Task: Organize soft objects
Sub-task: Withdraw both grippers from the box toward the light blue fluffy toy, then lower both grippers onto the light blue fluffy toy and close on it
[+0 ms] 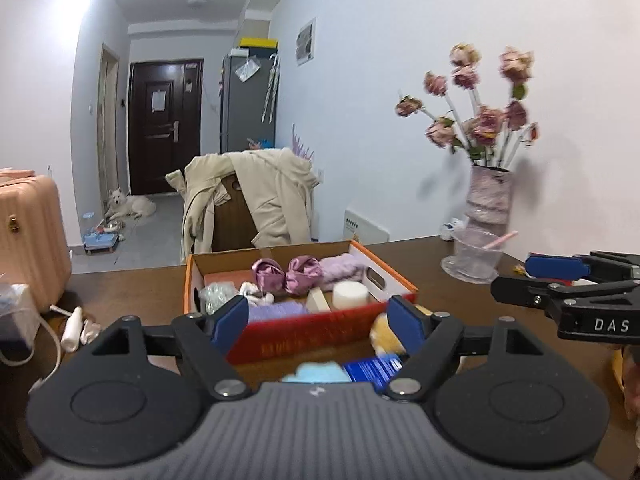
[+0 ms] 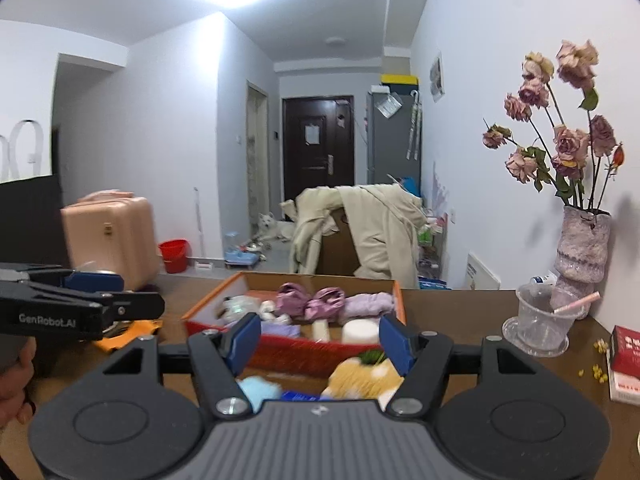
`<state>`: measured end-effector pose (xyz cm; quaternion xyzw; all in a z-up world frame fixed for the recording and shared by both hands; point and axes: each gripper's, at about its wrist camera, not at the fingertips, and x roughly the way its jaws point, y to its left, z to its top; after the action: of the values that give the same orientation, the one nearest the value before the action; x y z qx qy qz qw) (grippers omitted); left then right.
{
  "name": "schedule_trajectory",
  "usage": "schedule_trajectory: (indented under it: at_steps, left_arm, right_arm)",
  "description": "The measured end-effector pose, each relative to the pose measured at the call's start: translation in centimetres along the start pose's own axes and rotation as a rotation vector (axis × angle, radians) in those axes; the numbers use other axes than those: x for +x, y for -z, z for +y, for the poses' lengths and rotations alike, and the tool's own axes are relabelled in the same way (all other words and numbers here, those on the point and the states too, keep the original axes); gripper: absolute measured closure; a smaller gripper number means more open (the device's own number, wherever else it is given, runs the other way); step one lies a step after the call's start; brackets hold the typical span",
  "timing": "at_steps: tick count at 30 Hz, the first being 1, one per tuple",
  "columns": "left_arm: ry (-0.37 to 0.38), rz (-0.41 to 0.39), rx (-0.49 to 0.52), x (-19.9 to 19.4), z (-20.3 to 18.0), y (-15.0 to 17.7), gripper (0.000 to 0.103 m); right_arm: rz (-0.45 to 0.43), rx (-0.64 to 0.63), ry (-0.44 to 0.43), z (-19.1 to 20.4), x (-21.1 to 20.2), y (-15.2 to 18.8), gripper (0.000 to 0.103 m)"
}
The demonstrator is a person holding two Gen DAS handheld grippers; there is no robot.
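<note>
two grippers hang above the wooden table, both with jaws standing apart and nothing between the pads: the left gripper and the right gripper each frame the orange shoebox without touching it.

the main risk, as i judge it, lies in the loose pieces on the near side of the box. a yellow plush toy, a light blue fluffy piece and a dark blue packet sit close together just below the fingers, so a low pass could nudge one off the near edge or pinch two at once. the clear plastic cup and the vase of dried roses stand to the right by the wall; a wide swing of the right gripper could tip them.

the shoebox already holds a pink satin bow, a lilac fuzzy cloth, a white foam cylinder, a crumpled clear bag and a lavender knit piece. the cup holds a pink stick.
</note>
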<state>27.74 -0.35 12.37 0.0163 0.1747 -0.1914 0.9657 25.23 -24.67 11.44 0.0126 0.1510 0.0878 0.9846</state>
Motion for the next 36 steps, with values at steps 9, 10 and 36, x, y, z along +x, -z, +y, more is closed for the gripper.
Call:
schedule_trajectory:
  at_steps: [9, 10, 36]
  left_arm:
    - [0.01, -0.057, 0.024, -8.8, -1.9, 5.4, 0.02]
    - [0.006, -0.063, 0.021, -9.5, -2.0, 5.9, 0.02]
    - [-0.059, 0.116, -0.215, -5.3, 0.7, 11.1, 0.023]
  right_arm:
    - [-0.034, -0.007, -0.038, 3.8, -8.8, 4.9, 0.035]
    - [-0.037, -0.005, -0.041, 4.0, -9.4, 5.4, 0.034]
    - [0.156, 0.089, -0.054, 0.5, -5.2, 10.3, 0.035]
